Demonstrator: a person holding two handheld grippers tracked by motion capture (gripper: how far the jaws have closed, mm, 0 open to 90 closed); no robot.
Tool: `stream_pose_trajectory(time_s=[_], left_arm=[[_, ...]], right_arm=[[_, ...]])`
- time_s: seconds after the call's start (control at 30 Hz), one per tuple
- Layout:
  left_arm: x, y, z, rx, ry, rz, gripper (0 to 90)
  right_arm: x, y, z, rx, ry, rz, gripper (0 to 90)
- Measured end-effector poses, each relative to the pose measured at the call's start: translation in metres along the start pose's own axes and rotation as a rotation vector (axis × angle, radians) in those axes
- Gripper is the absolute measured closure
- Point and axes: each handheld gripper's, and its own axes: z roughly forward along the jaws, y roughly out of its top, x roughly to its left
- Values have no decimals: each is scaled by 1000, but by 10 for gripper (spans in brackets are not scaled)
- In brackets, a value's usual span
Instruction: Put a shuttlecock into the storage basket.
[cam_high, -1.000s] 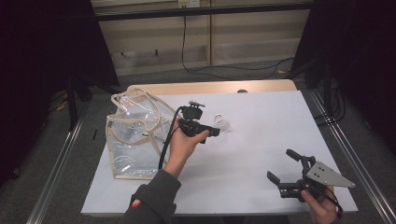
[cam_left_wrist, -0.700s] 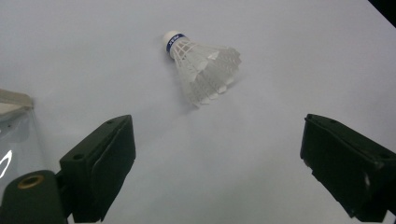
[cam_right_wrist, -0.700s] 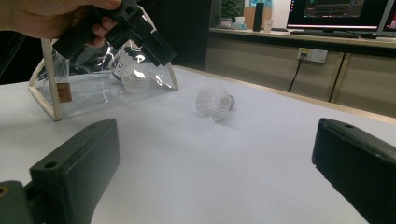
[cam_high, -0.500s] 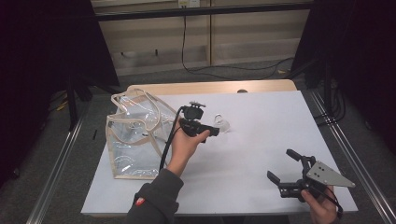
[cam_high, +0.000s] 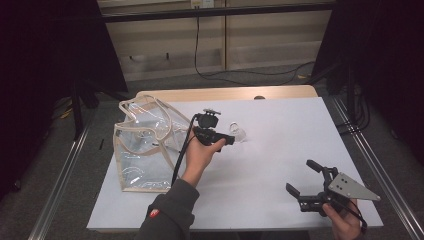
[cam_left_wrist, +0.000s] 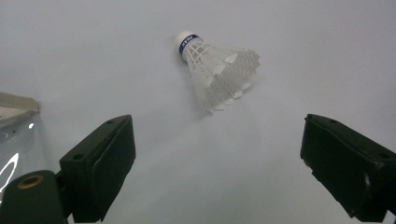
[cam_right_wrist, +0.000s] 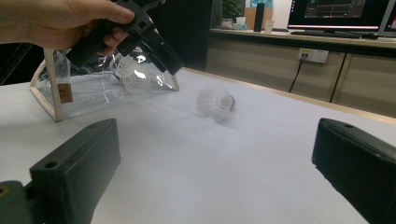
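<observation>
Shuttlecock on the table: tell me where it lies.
The shuttlecock lies on its side on the white table, just right of the open left gripper, with the clear bag farther left.

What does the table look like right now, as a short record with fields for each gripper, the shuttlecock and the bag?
left gripper: open, held above the table, jaws pointed at the shuttlecock, nothing between them
right gripper: open, empty, low over the near right part of the table
shuttlecock: white, lying on its side on the table, blue band around its cork, untouched
bag: clear plastic with beige trim, on the left side of the table; another shuttlecock seems to lie inside
table: white top
</observation>
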Motion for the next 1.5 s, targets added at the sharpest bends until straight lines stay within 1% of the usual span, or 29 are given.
stream_pose_trajectory(time_s=[0.17, 0.43, 0.53, 0.83, 1.1, 1.27, 1.33, 1.5], left_arm=[[0, 0, 6, 1, 13, 8, 110], [2, 1, 13, -11, 28, -11, 120], [3, 1, 14, -17, 34, -9, 126], [3, 1, 21, -18, 36, -12, 129], [3, 1, 28, -22, 48, -10, 139], [4, 1, 32, -30, 67, 6, 169], [4, 1, 33, -38, 81, 10, 184], [4, 1, 37, -44, 80, 26, 227]], right_arm=[[0, 0, 0, 0, 2, 0, 9], [0, 0, 0, -1, 3, 4, 9], [0, 0, 0, -1, 3, 4, 9], [0, 0, 0, -2, 3, 3, 9], [0, 0, 0, -3, 5, 1, 9], [-1, 0, -1, -3, 6, -1, 9], [-1, 0, -1, -3, 7, -1, 9], [-1, 0, -1, -5, 7, 0, 9]])
